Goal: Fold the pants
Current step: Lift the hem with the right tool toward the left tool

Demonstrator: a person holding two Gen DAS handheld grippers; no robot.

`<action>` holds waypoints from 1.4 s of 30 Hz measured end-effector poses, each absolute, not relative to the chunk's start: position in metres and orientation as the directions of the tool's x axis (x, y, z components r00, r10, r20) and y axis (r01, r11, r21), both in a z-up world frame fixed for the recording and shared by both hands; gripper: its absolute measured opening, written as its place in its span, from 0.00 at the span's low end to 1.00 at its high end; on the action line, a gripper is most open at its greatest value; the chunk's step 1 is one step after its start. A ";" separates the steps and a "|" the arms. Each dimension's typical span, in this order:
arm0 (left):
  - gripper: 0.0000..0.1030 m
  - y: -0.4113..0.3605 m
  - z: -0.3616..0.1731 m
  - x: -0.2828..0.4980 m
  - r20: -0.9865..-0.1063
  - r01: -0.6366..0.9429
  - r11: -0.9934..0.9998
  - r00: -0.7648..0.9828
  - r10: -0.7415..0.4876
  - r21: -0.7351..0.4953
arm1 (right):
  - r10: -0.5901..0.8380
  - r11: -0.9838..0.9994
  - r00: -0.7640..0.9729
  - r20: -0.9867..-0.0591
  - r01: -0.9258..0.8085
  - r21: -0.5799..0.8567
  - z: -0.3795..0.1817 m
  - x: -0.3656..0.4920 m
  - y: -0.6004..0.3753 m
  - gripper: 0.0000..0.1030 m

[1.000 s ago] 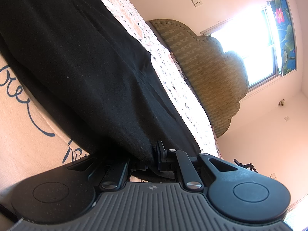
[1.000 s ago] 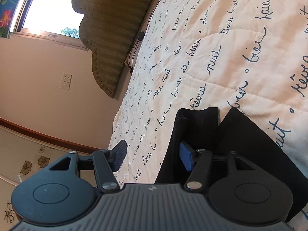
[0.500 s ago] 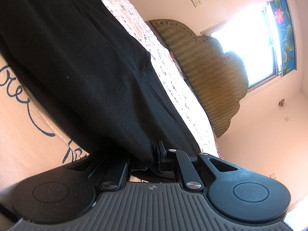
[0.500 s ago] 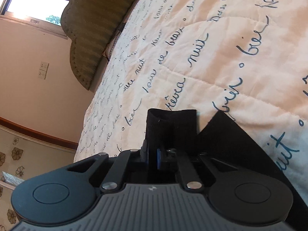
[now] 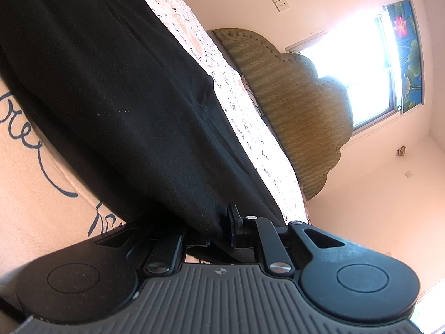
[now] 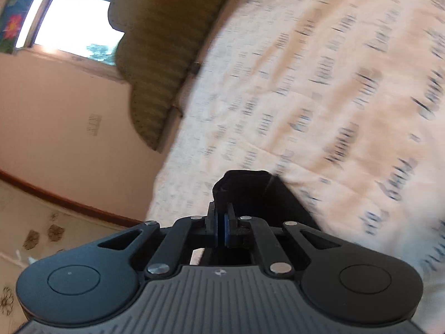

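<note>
Black pants [image 5: 125,97] lie stretched across the bedspread [image 5: 27,194] in the left wrist view, running up and to the left from my left gripper [image 5: 219,225]. That gripper pinches a thick fold of the black cloth, and its jaws are opening slightly. In the right wrist view my right gripper [image 6: 221,217] is shut, with its blue pads clamped on a bunched end of the pants [image 6: 250,192]. The cloth sticks up just beyond the pads, above the bedspread [image 6: 333,111]. This view is blurred by motion.
The bedspread is cream with dark script writing. An olive padded headboard [image 5: 300,111] [image 6: 167,41] stands at the bed's far end, under a bright window [image 5: 361,69] [image 6: 69,19]. Pink walls and a wall socket [image 5: 279,0] lie beyond the bed.
My right gripper went from open beside the pants' end to shut on it, then swept across the bed with it. The left gripper and its view stayed the same.
</note>
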State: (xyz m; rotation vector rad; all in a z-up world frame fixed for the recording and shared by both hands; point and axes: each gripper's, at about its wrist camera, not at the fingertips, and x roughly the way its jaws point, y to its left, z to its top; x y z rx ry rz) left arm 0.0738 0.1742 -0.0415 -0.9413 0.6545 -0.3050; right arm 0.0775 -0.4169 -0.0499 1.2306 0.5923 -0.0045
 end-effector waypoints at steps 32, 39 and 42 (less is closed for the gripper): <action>0.21 0.172 -0.041 0.073 -0.383 -0.029 0.571 0.769 -0.511 -0.820 | 0.202 0.778 0.727 -0.656 0.287 0.559 -0.027 0.185 -0.402 0.59; 0.21 0.169 -0.040 0.073 -0.388 -0.033 0.578 0.771 -0.504 -0.816 | 0.272 0.888 0.645 -0.714 0.118 0.444 -0.047 0.195 -0.367 0.16; 0.21 0.169 -0.040 0.072 -0.388 -0.033 0.578 0.772 -0.503 -0.815 | 0.323 0.846 0.685 -0.653 0.100 0.523 -0.040 0.188 -0.381 0.14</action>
